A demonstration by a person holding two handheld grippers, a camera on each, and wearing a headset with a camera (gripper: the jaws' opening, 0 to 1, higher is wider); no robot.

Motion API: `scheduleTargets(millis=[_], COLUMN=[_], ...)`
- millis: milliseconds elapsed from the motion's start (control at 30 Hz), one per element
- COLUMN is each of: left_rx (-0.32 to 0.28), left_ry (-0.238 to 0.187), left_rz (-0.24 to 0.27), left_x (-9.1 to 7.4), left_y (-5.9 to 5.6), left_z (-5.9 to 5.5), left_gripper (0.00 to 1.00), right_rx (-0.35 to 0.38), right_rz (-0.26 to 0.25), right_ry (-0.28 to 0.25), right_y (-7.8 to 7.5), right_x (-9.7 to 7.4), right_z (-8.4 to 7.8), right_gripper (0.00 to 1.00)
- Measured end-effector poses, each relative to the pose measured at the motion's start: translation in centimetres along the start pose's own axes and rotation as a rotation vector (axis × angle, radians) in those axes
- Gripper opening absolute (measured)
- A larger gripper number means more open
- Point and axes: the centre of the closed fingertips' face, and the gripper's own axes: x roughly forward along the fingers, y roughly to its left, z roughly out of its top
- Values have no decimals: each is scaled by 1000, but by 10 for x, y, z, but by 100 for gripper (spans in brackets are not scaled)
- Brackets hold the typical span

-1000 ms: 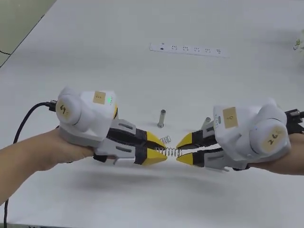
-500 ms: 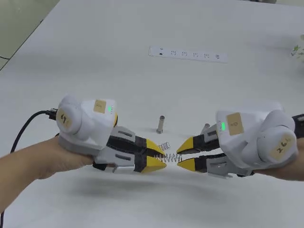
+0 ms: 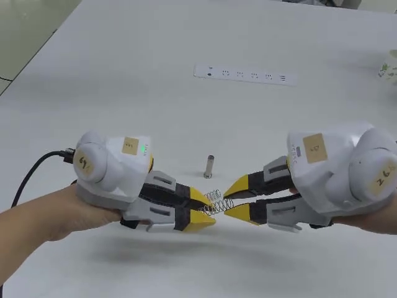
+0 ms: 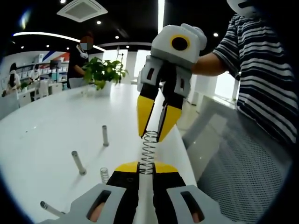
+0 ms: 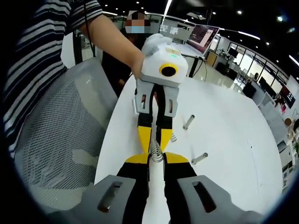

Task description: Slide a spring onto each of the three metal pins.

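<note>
Both left gripper (image 3: 209, 210) and right gripper (image 3: 227, 203) fingers clamp one spring (image 4: 148, 151) above the white table (image 3: 186, 118).

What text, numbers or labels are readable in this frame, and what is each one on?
"69", second digit unsure: left round label, on the end of the left gripper.
"26": right round label, on the end of the right gripper.
Left top sticker and right top sticker: marks too small to read.
Power strip: print too small to read.
</note>
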Motion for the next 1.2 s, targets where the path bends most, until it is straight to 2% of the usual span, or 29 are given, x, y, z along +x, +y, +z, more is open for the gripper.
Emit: scheduleTargets(millis=[200,533,1200], left_rx=[7,1,-5], left_ry=[-1,-13,-30], left_rz=[8,10,33], left_x=[-1,1,0], left_y=[0,0,4], left_z=[0,2,6], left_gripper=[2,2,2], right_rx=[16,11,-38], right_rz=[-4,-22,-73], right_ry=[-33,-57,-88], right_y=[-2,-7,-10], right_x=[1,4,7], right_z=[11,22,31], right_gripper=[8,8,8])
